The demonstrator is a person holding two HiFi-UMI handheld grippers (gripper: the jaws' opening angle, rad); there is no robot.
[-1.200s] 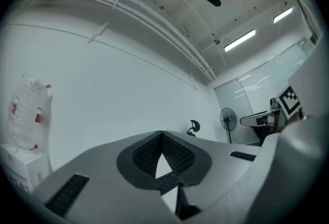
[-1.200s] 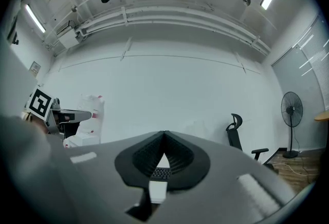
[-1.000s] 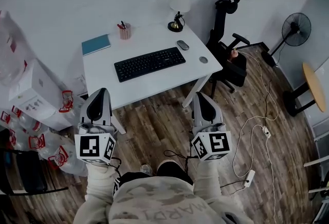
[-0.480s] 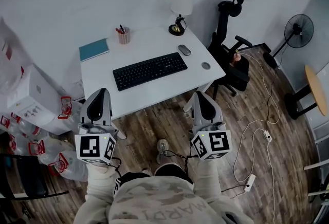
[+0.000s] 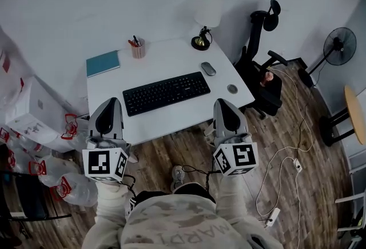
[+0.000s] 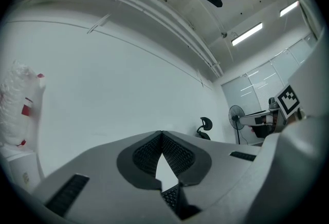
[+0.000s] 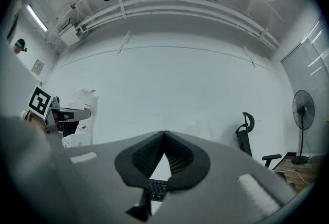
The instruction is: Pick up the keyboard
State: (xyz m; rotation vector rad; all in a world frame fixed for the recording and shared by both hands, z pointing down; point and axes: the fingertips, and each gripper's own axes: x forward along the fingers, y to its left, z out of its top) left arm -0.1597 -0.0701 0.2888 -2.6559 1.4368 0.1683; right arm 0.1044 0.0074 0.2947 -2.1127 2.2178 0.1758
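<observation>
At the near edge of the tabletop (image 5: 171,121) you're in the approach step, no contact yet. The keyboard (image 5: 166,93) lies flat mid-tabletop, untouched, slightly skewed, with its right end farther from you.

Left hand-held gripper (image 5: 110,101): closed, with the pad tips meeting and nothing between them. Right hand-held gripper (image 5: 223,103): also closed and empty. Each gripper view shows only a sliver of keys through the gap below the pads. Both point roughly level at the far wall, not down at the target.

Relative position from the head view:
- The keyboard sits ahead of both grippers and apart from them, with bare tabletop between.
- Sideways, it lies between the two. Its left end is ahead and a bit inboard of the left one, and its right end likewise for the right one.

The next move, as I read it:
- Open both sets of jaws before you reach it; closed tips would only shove it.
- Tip the noses down and drop to keyboard height.
- Take one short end per gripper and close on the thin edge.
- Match the skew, so the right reaches a little farther.

Watch the mouse (image 5: 208,68) near the right end, and the small round item (image 5: 232,88) just past it.
</observation>
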